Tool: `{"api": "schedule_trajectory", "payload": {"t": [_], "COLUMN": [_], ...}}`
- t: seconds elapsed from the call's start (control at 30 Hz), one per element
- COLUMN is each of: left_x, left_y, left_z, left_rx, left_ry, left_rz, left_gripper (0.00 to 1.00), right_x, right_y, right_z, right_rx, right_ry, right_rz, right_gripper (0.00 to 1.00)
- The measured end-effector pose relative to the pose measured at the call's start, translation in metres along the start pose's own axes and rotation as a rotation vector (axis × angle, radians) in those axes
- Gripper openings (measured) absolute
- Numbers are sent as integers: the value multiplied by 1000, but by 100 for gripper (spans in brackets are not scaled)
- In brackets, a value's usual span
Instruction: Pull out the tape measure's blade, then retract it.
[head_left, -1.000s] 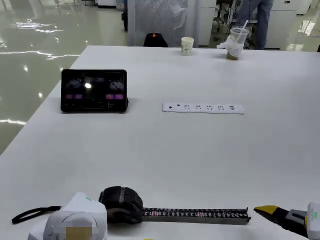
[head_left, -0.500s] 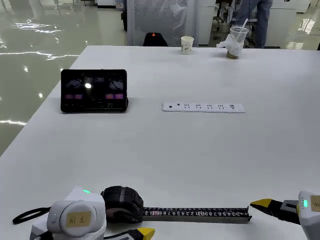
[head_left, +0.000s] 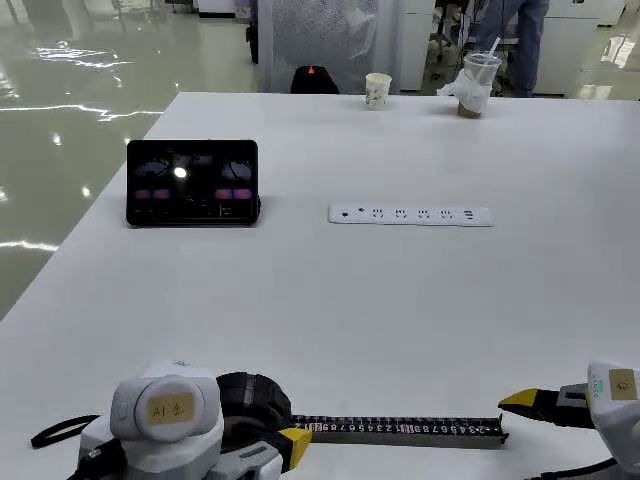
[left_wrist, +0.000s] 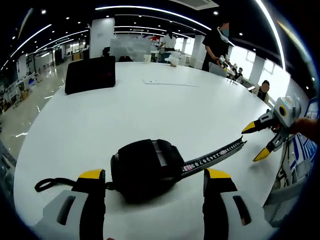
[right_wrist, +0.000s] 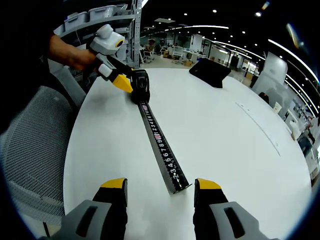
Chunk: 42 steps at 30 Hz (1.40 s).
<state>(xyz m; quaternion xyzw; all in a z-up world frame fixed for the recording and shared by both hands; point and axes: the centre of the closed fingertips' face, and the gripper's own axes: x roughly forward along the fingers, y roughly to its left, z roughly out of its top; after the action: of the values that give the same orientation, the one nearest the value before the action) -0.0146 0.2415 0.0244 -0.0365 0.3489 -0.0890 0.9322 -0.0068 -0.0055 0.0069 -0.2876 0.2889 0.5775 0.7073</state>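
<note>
Tape measure (head_left: 256, 402) lies apart from tablet (head_left: 192, 181), power strip (head_left: 410, 215).

White table (head_left: 400, 300): tape measure (head_left: 255, 398), tablet (head_left: 192, 181)

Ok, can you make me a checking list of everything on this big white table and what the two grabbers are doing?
Surface: white table, smooth.
Job's things: black tape measure; blade pulled out, lying flat on the table; strap trailing.
Clutter: tablet, power strip, paper cup, plastic cup with a straw.
Grippers: left gripper open around the tape measure's case; right gripper open at the blade's end.
Cables: thin dark lead under the right gripper.
Surroundings: shiny floor; a person standing beyond the table.
</note>
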Motion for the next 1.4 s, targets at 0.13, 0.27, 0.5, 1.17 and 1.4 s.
{"api": "schedule_trajectory", "payload": {"t": [0.13,0.27,0.5,1.17,1.4], "left_x": [2,4,8,18,21], "left_y": [0,2,4,10,12], "left_z": [1,5,9,9,7], "left_rx": [-40,-90,-117,-145,-144], "left_ry": [-2,-12,-13,0,7], "left_rz": [4,15,22,56,65], "left_gripper": [74,69,66,62,62], "right_x": [2,5,9,18,18], "right_y": [-2,-6,-12,-24,-24], "right_z": [-3,-6,-10,-14,-15], "right_rx": [-28,-46,-77,-101,-79], "right_ry": [20,41,71,86,87], "right_rz": [16,27,48,114,124], "right_gripper": [45,40,33,13,13]}}
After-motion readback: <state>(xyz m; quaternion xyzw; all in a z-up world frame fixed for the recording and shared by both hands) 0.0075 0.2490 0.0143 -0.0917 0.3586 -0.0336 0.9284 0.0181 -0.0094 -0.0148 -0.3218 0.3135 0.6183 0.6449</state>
